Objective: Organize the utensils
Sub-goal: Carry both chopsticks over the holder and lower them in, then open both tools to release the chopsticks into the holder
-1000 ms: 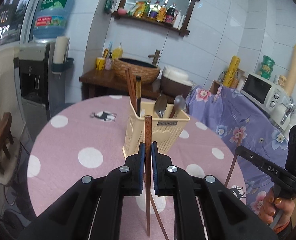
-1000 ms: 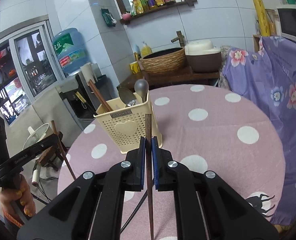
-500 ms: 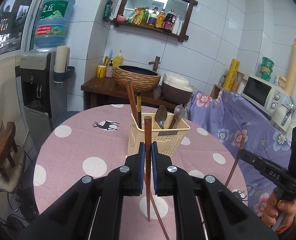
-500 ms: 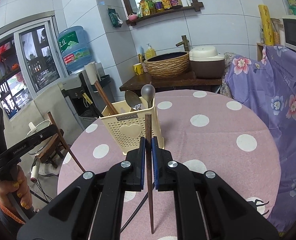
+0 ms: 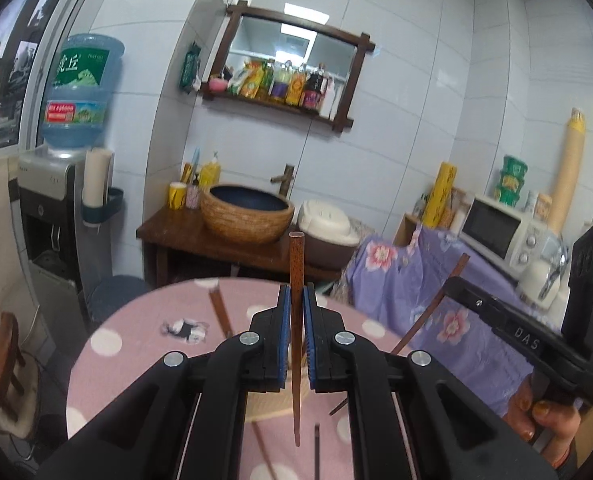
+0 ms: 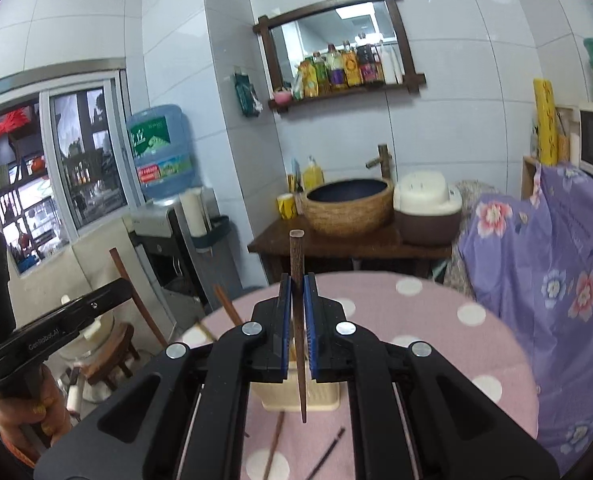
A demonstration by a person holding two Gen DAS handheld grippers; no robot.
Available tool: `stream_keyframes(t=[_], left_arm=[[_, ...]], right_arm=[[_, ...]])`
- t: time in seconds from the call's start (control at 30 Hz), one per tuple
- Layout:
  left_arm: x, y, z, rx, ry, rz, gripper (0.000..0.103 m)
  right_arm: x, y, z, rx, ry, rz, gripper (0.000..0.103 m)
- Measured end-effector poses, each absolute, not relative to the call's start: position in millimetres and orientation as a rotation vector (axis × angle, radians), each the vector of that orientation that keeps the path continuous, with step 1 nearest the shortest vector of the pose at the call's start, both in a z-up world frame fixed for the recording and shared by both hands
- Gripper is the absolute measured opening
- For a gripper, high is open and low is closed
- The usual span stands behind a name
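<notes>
My left gripper (image 5: 295,300) is shut on a brown wooden chopstick (image 5: 296,264), held upright above the cream utensil basket (image 5: 274,404), which its jaws mostly hide. My right gripper (image 6: 297,294) is shut on another brown chopstick (image 6: 297,256), upright over the same basket (image 6: 300,394). A chopstick (image 6: 226,308) stands in the basket at the left. Loose chopsticks, one brown (image 6: 274,444) and one dark (image 6: 328,452), lie on the pink dotted table (image 6: 436,332) in front of the basket. The right gripper shows in the left wrist view (image 5: 462,280), the left one in the right wrist view (image 6: 118,276).
Behind the round table stand a wooden bench with a woven basin (image 5: 247,216) and a rice cooker (image 5: 328,226). A water dispenser (image 5: 52,220) is at the left, a purple flowered cloth (image 5: 420,280) and a microwave (image 5: 500,228) at the right. A wooden stool (image 6: 108,354) stands beside the table.
Both grippers have risen and moved forward over the basket, each still holding its chopstick. The basket has dropped from the middle of both views to beneath the jaws.
</notes>
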State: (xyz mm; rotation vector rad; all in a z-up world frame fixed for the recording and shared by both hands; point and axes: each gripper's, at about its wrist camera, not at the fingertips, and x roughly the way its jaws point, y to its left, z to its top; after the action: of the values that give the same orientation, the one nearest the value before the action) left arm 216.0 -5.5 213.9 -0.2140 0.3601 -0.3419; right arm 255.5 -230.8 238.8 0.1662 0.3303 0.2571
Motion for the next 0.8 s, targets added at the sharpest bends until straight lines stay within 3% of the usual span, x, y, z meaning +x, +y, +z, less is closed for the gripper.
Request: stream_keyframes(t=[0.23,0.6,0.8], left_arm=[[259,-20,243,-0.181,0.285,-0.235,0.008],[295,-42,149,-0.122,0.426,-0.169,0.008],[302,-47,113,-0.097,0.495,-0.162,0.008]], right_arm=[[296,-210,271,0.151,0.276,0.192,0.007],[339,-193,160,0.153,0.454,0.162,0.008],[343,-195,133,0.161,0.489,0.147,0.008]])
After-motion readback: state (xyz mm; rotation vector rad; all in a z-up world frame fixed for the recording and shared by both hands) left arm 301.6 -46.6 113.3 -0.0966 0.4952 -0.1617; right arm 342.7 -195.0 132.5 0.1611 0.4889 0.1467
